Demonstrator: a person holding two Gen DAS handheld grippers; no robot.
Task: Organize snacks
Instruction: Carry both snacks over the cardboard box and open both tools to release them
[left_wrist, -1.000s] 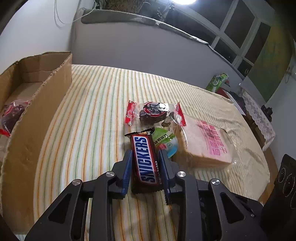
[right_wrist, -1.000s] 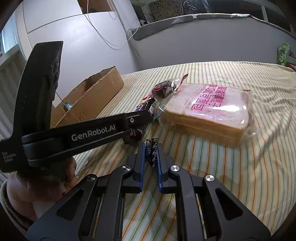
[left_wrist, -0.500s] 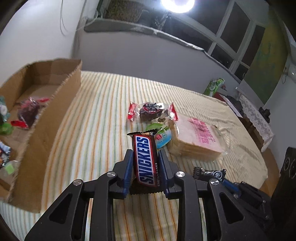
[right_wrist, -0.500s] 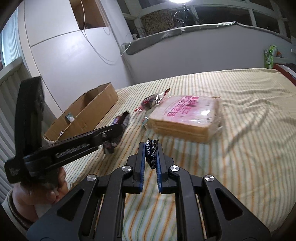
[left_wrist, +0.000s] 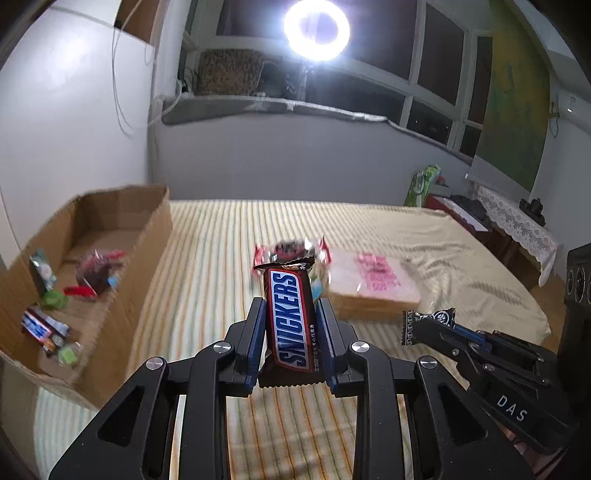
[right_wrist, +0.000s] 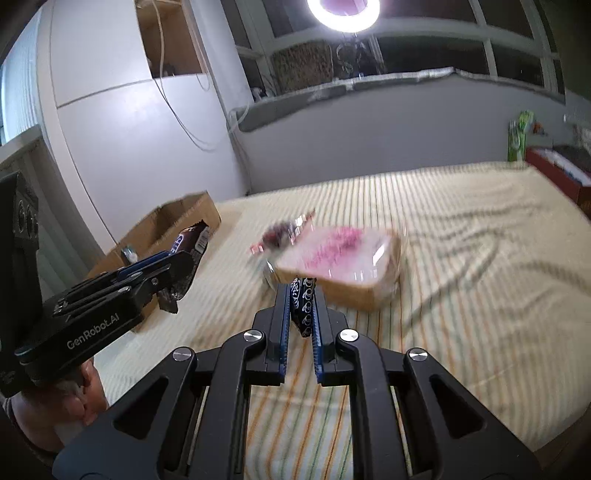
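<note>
My left gripper (left_wrist: 291, 314) is shut on a brown Snickers bar (left_wrist: 290, 317) and holds it above the striped bed. It also shows at the left of the right wrist view (right_wrist: 184, 258). My right gripper (right_wrist: 301, 299) is shut on a small black snack packet with white print (right_wrist: 302, 306), seen too in the left wrist view (left_wrist: 428, 323). A cardboard box (left_wrist: 147, 236) with several snacks inside lies at the left. A bagged bread loaf (left_wrist: 373, 284) and a red-ended snack packet (left_wrist: 291, 251) lie on the bed beyond the grippers.
The striped bedcover (right_wrist: 461, 258) spreads to the right. A low grey wall (left_wrist: 295, 158) runs behind the bed under a bright ring light (left_wrist: 317, 27). A green package (left_wrist: 421, 184) and a lace-covered side table (left_wrist: 517, 229) stand at the far right.
Both grippers have risen and pulled back from the bed with their snacks still held. The box's inside has come more into the left wrist view.
</note>
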